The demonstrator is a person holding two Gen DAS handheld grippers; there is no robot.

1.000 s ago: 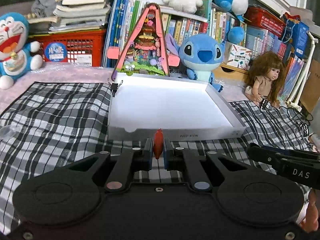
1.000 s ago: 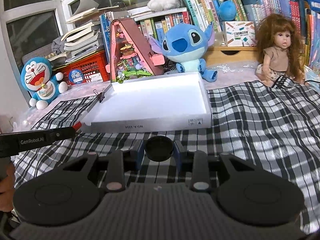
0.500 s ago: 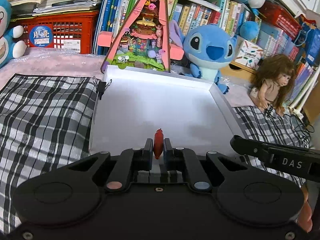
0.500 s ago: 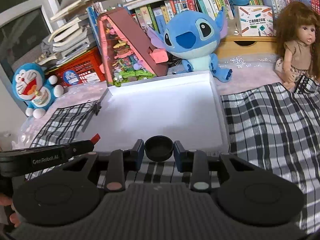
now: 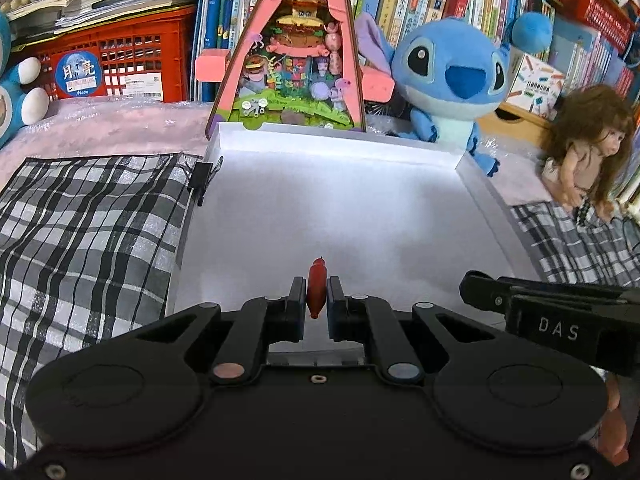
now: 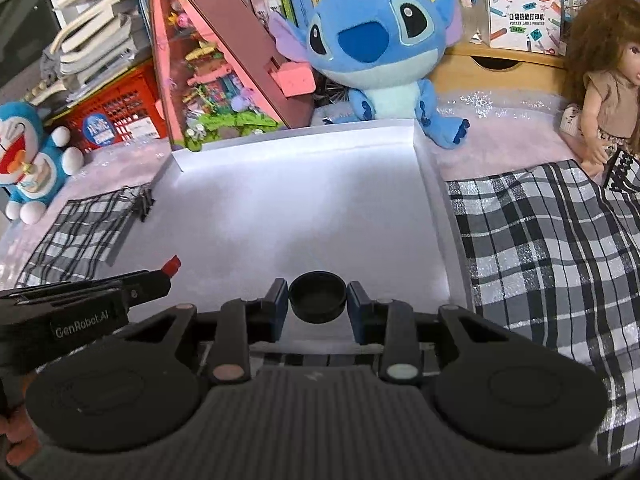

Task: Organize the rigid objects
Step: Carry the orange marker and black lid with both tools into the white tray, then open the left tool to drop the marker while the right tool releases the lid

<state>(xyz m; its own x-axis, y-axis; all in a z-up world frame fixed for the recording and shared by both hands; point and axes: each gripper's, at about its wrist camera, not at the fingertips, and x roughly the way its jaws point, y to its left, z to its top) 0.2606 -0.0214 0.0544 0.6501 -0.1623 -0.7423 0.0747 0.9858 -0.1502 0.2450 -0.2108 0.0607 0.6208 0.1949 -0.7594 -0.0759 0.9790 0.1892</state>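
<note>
Nearest in the left wrist view, left gripper (image 5: 317, 300) with jaws clenched on a small red piece (image 5: 316, 291), narrow and tapered, standing upright between the pads. In the right wrist view, right gripper (image 6: 318, 300) grasping a round black cap (image 6: 318, 297) by its sides, open face turned toward the camera.

Now carried over the near part of the white tray (image 5: 486, 196), where a second ago both pieces hung short of its near wall, above the checked cloth (image 5: 88, 220). Same grip on each throughout, nothing slipped. Each gripper visible in the other's view, side by side, close but apart.

Beneath and beyond, tray floor bare and bright, with no other item in it. A black binder clip (image 5: 202, 182) pinched on the left wall toward the far end. Cloth spread to left and right of the tray.

Farther back, a pink triangular toy house (image 5: 298, 52) against the far wall, a blue plush (image 5: 452, 76) to its right, a doll (image 5: 584, 148) at far right, a red crate (image 5: 120, 64) at far left, books behind.

Judging by this: carrying step nearly finished, both pieces placed for setting down. Likely next, a lowering toward the tray floor before releasing, since a rounded cap dropped from height could roll.
</note>
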